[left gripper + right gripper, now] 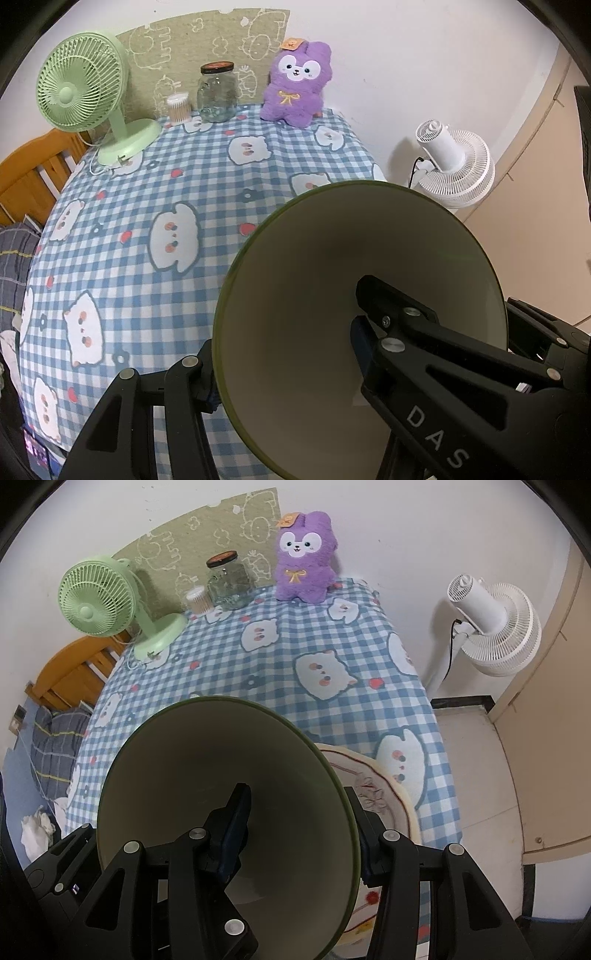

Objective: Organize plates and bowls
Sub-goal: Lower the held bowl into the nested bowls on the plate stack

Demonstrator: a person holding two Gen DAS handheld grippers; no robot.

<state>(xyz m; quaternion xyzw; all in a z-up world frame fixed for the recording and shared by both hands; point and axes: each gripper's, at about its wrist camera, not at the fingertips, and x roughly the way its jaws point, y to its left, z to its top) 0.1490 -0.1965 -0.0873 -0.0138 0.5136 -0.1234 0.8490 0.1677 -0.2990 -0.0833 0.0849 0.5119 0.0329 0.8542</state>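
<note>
A green-rimmed bowl with a cream inside (pixel 332 288) is held on edge above the checked tablecloth, pinched at its rim by both grippers. My left gripper (pixel 284 362) is shut on the bowl's wall, one finger inside, one outside. My right gripper (pixel 299 834) is shut on the same bowl (pixel 207 760) the same way. In the right wrist view a cream plate with a red line and flower pattern (pixel 373 794) lies on the table behind the bowl, partly hidden by it.
The table with its blue checked cloth (pixel 207 177) carries a green desk fan (pixel 85 92), a glass jar (pixel 217 92), a cotton swab tub (pixel 179 108) and a purple plush (pixel 295 85) along the back. A white floor fan (pixel 495 627) stands right of the table.
</note>
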